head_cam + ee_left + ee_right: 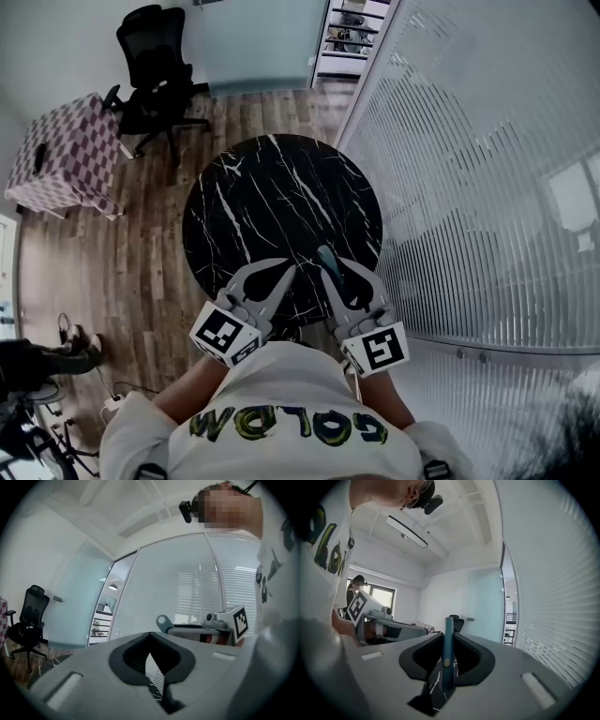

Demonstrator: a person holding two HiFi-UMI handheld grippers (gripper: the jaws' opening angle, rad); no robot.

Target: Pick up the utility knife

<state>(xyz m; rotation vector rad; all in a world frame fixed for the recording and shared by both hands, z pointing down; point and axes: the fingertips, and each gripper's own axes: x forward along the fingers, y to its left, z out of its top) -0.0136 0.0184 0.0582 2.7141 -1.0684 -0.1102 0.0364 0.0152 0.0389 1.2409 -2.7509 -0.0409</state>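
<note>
A slim teal utility knife (448, 651) stands on edge between the pads of my right gripper (449, 641), which is shut on it. In the head view the knife (327, 257) pokes out past that gripper (336, 269), above the near edge of the round black marble table (272, 187). My left gripper (287, 266) hangs beside it on the left with its tips together and nothing between them. In the left gripper view the left gripper (150, 637) shows only a thin slit, and the right gripper (206, 630) is at the right with the knife's holed end (162, 620) sticking out.
A glass wall with white blinds (469, 187) runs close along the table's right side. A black office chair (155, 56) and a small table with a checked cloth (66, 150) stand on the wooden floor at the far left.
</note>
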